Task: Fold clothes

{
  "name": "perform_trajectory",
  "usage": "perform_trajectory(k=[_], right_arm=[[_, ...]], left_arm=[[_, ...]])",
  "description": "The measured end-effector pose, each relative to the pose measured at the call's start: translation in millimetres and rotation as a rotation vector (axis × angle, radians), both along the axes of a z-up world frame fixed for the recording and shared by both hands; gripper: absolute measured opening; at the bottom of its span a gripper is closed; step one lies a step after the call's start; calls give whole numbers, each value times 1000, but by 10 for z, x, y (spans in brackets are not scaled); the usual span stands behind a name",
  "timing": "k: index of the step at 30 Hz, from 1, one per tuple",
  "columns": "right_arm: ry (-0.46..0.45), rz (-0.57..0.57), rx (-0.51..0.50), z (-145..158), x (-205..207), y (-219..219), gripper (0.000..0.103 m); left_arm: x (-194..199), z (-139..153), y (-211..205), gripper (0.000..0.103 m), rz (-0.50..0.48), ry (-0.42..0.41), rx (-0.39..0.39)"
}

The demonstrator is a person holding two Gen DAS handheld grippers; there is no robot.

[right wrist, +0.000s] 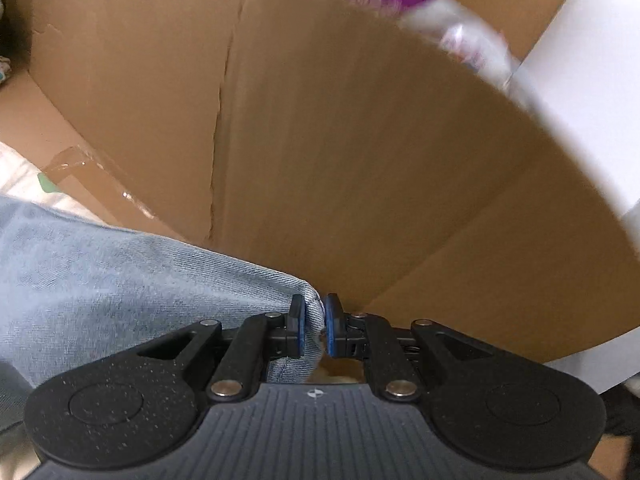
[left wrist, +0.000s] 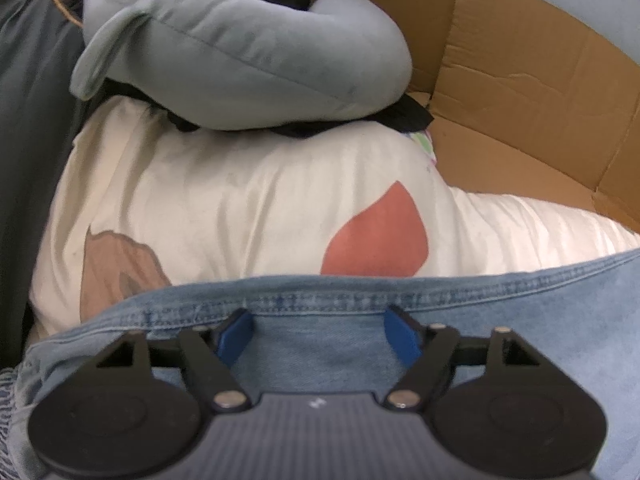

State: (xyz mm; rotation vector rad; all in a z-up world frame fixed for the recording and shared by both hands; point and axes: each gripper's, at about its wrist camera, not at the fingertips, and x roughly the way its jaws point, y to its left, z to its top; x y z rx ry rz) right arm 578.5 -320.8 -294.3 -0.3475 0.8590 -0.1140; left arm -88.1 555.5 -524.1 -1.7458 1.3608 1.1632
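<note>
left gripper (left wrist: 319, 330): jaws spread wide, blue pads (left wrist: 236, 336) apart, poised over the stitched hem edge of a light-blue denim garment (left wrist: 320, 356). denim lies between the pads, but neither pad presses on it; nothing clamped.

denim garment spreads across the bottom of the left wrist view, its seamed edge running left to right. it overlaps the near edge of a cream cloth (left wrist: 240, 200) printed with a red leaf shape (left wrist: 380, 236) and a brown shape (left wrist: 116, 272).

farther back, a pale grey-blue padded garment (left wrist: 240, 60) is bunched on top of the cream cloth, with black fabric (left wrist: 404, 114) showing beneath and behind it. dark grey-green fabric (left wrist: 32, 120) runs down the left side.

cardboard box (left wrist: 520, 100) walls rise to the right; the clothes pile sits against them.

right gripper (right wrist: 315, 324): jaws nearly together, clamped on a pinched corner of the same denim (right wrist: 120, 272), which trails away to the left. a fold of it hangs between the pads and below.

brown cardboard panel (right wrist: 340, 140) fills most of the right wrist view, creased vertically. beyond its top edge, blurred purple and white items, too smeared to identify. a white surface (right wrist: 580, 80) shows at right.
</note>
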Motion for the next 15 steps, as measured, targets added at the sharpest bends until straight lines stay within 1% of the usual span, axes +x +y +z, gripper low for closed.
perform_trajectory(k=[1,3,5,8,15], right_arm=[[2,-14,37,-43,25,-44,11],[-5,-69,127,-66,43,-170,27],[-20,-96,201,-26,7,-289,29],[-35,-103,228,76,-138,-352,40],[-14,-125,285,288,-523,-444,41]], left_arm=[[18,-10,1,81,-3,3,-2],[43,-15,3,83,-9,7,-10],[57,-9,10,83,-16,10,-15],[51,25,26,81,-15,10,-21],[17,211,78,76,24,17,-16]])
